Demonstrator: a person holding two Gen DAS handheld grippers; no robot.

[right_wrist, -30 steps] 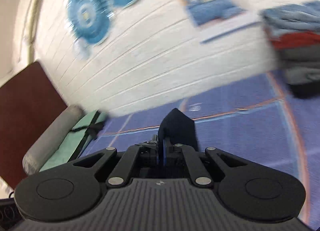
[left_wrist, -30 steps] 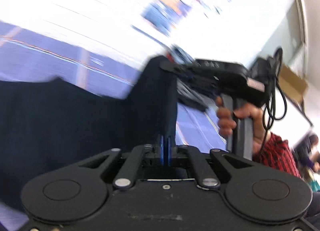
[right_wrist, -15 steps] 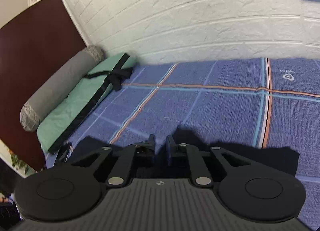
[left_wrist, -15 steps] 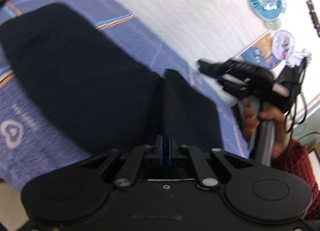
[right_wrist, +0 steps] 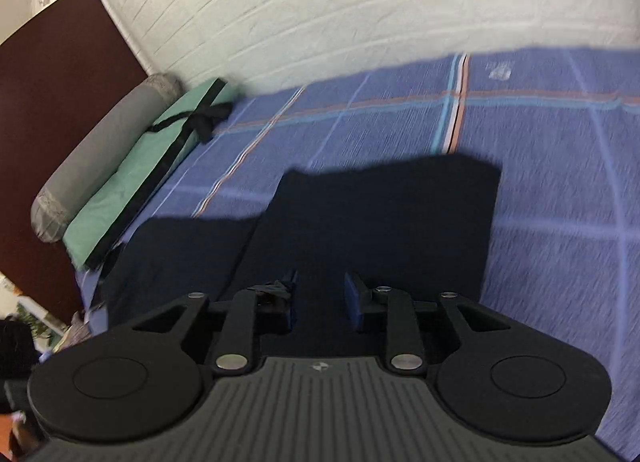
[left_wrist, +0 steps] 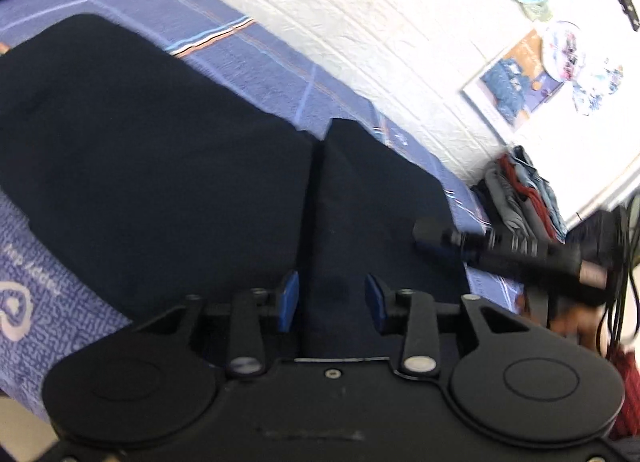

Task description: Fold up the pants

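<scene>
Dark navy pants (left_wrist: pixel 152 165) lie flat on a blue plaid bedspread (left_wrist: pixel 248 41), with one part folded over another along a seam. My left gripper (left_wrist: pixel 332 302) hovers low over the near edge of the cloth, its jaws opening; the blue pads stand apart and press on nothing. In the right wrist view the same pants (right_wrist: pixel 384 217) spread ahead of my right gripper (right_wrist: pixel 320 298), whose jaws are also opening, with fabric under them but none pinched. The right gripper (left_wrist: pixel 520 258) shows blurred at the right of the left wrist view, over the pants' right edge.
A white brick wall (right_wrist: pixel 360 13) runs behind the bed. A grey bolster (right_wrist: pixel 100 149) and green pillow (right_wrist: pixel 140 177) lie by a dark headboard (right_wrist: pixel 48 101). A pile of folded clothes (left_wrist: pixel 516 197) sits at the wall. Bare bedspread (right_wrist: pixel 560 201) extends right of the pants.
Both grippers came down with the lifted fabric and let it go; their jaws went from shut on the cloth to apart. The pants now lie flat and folded on the bed.
</scene>
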